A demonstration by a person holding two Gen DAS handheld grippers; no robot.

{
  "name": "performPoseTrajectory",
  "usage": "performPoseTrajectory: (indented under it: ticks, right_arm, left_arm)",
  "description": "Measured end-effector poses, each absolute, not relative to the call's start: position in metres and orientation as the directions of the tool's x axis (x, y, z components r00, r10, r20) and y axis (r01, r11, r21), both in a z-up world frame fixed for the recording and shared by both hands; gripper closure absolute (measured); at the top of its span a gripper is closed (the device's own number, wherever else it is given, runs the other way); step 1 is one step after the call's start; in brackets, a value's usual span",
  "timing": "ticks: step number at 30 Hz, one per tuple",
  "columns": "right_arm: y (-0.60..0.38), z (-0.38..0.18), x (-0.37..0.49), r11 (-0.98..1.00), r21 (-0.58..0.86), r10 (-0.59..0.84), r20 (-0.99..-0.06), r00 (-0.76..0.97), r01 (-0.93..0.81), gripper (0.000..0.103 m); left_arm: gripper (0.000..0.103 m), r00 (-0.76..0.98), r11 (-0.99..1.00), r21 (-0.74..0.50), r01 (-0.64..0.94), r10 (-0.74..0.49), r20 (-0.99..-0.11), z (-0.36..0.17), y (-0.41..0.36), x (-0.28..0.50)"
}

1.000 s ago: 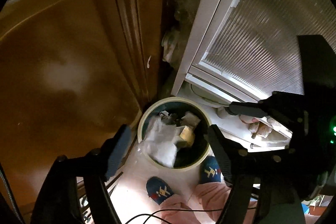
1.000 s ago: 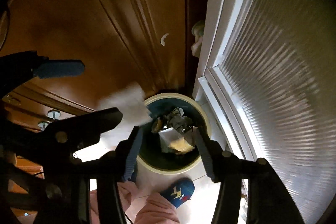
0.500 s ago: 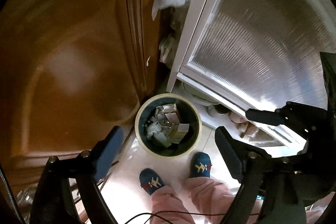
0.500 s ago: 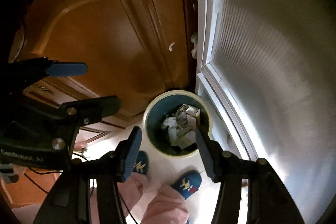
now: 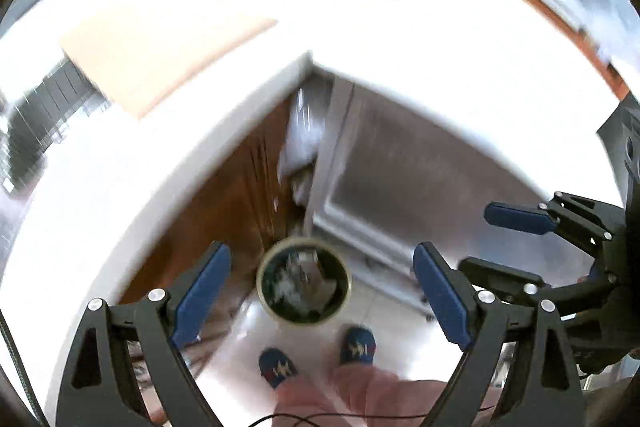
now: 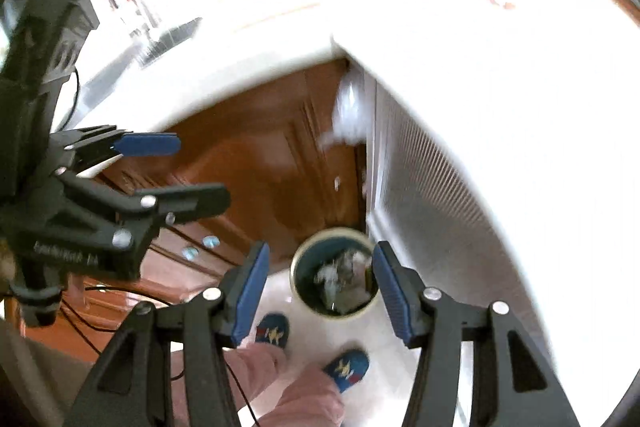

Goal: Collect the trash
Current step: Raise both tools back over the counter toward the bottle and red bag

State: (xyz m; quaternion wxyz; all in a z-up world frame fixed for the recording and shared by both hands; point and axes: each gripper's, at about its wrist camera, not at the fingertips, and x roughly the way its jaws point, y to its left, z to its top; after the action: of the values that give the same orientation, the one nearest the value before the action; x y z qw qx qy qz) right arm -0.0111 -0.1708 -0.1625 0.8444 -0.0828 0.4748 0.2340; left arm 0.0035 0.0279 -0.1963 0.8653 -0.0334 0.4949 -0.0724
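Left gripper (image 5: 320,291) jaws just opened wide — empty; right gripper (image 6: 320,291) empty.

Both grippers have risen well above the round cream-rimmed bin (image 5: 304,281) of crumpled paper; left gripper (image 5: 320,293) jaws have just been opening, empty; the white tabletop (image 5: 440,47) now shows.

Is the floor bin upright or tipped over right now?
Upright. The bin shows its round rim and open mouth facing up, crumpled trash inside, standing on the floor just ahead of the person's slippers.
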Motion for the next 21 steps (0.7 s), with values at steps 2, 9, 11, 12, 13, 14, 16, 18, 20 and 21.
performPoseTrajectory:
  ticks: [2, 9, 11, 12, 13, 14, 16, 18, 20, 21]
  right_arm:
    - [-0.176, -0.137, -0.010, 0.869, 0.078, 0.343, -0.807, 0.480, -0.488, 0.048]
    - [-0.194, -0.064, 0.002, 0.859, 0.030, 0.387, -0.692, 0.610, -0.512, 0.038]
    - [-0.201, -0.042, 0.011, 0.857, -0.005, 0.384, -0.659, 0.647, -0.515, 0.038]
    - [-0.203, -0.039, 0.019, 0.859, -0.024, 0.374, -0.652, 0.660, -0.511, 0.038]
    - [-0.205, -0.033, 0.025, 0.863, -0.055, 0.358, -0.634, 0.685, -0.502, 0.038]
    - [-0.209, -0.023, 0.032, 0.865, -0.094, 0.343, -0.607, 0.717, -0.493, 0.038]
    - [-0.209, -0.014, 0.042, 0.866, -0.132, 0.326, -0.582, 0.745, -0.482, 0.038]
    - [-0.215, -0.002, 0.063, 0.872, -0.158, 0.306, -0.563, 0.767, -0.464, 0.038]
    - [-0.221, 0.004, 0.074, 0.874, -0.163, 0.303, -0.555, 0.775, -0.458, 0.038]
    - [-0.223, 0.010, 0.083, 0.877, -0.173, 0.292, -0.549, 0.783, -0.449, 0.038]
  left_arm:
    - [0.011, 0.538, 0.989, -0.116, 0.092, -0.147, -0.830, -0.170, 0.028, 0.009]
    - [0.011, 0.630, 0.992, -0.103, 0.070, -0.124, -0.766, -0.079, 0.020, 0.033]
    - [0.011, 0.645, 0.995, -0.084, 0.059, -0.103, -0.757, -0.057, 0.019, 0.041]
    - [0.011, 0.652, 0.996, -0.070, 0.054, -0.088, -0.753, -0.050, 0.016, 0.046]
    - [0.011, 0.659, 0.997, -0.059, 0.053, -0.080, -0.748, -0.041, 0.012, 0.055]
    - [0.011, 0.663, 0.997, -0.055, 0.056, -0.078, -0.745, -0.034, 0.008, 0.060]
    - [0.011, 0.665, 0.997, -0.044, 0.058, -0.071, -0.743, -0.019, 0.000, 0.075]
    - [0.011, 0.669, 0.997, -0.035, 0.063, -0.068, -0.740, -0.010, -0.007, 0.091]
    - [0.011, 0.677, 0.997, -0.025, 0.070, -0.066, -0.733, 0.000, -0.014, 0.108]
    - [0.011, 0.682, 0.997, -0.012, 0.077, -0.062, -0.728, 0.004, -0.017, 0.118]
